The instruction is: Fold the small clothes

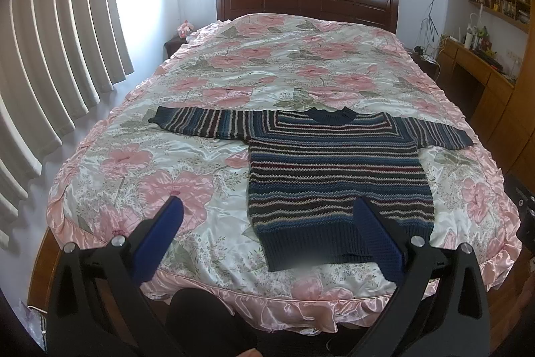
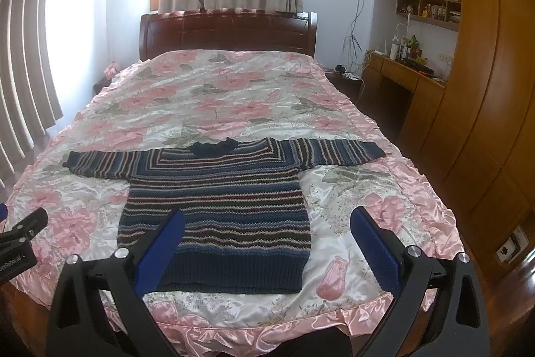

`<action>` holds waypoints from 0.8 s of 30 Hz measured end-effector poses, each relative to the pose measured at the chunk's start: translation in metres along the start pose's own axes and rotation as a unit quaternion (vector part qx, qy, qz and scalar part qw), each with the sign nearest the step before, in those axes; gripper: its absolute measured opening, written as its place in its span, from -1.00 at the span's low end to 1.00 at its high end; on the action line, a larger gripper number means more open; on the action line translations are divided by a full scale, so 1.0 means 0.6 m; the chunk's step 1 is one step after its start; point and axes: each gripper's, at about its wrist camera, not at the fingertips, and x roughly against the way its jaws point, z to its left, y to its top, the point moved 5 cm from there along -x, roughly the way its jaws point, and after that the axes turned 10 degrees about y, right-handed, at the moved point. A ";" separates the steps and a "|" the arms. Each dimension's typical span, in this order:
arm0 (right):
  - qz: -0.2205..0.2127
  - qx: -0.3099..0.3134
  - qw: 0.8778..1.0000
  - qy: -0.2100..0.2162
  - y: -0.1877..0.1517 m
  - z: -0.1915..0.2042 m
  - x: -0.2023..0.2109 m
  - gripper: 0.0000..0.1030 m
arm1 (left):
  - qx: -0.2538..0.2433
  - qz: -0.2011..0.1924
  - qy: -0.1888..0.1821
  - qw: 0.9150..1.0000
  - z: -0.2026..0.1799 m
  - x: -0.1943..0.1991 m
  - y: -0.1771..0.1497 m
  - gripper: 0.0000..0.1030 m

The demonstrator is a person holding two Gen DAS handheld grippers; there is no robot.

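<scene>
Sweater's all laid out, nothing folded yet.
Dark blue striped knit sweater (image 2: pixel 217 209) lies flat, sleeves out, near the foot of the pink floral satin bedspread (image 2: pixel 234 96); left gripper (image 1: pixel 267 213) and right gripper (image 2: pixel 267 223) hover spread wide, holding nothing, so grabbing's easy.

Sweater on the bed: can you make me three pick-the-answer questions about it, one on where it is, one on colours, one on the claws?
1. Where does the sweater lie?
A. by the headboard
B. near the foot of the bed
C. on the floor

2. What is on the sweater?
A. stripes
B. dots
C. one plain colour

3. How are the two claws?
A. both shut on cloth
B. one open, one shut
C. both open, empty

Answers: B, it lies spread flat at the near end; A, dark blue, pink and white stripes; C, the left claw and right claw gape wide, holding nothing.
</scene>
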 end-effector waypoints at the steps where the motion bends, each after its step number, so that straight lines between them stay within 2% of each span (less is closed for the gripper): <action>1: 0.000 0.000 1.000 0.000 0.000 0.000 0.000 0.93 | 0.000 0.000 0.000 1.000 0.000 -0.001 -0.001 0.95; 24: -0.002 0.002 1.000 -0.001 0.002 -0.001 0.002 0.93 | 0.000 0.000 0.000 1.000 -0.002 -0.002 -0.001 0.95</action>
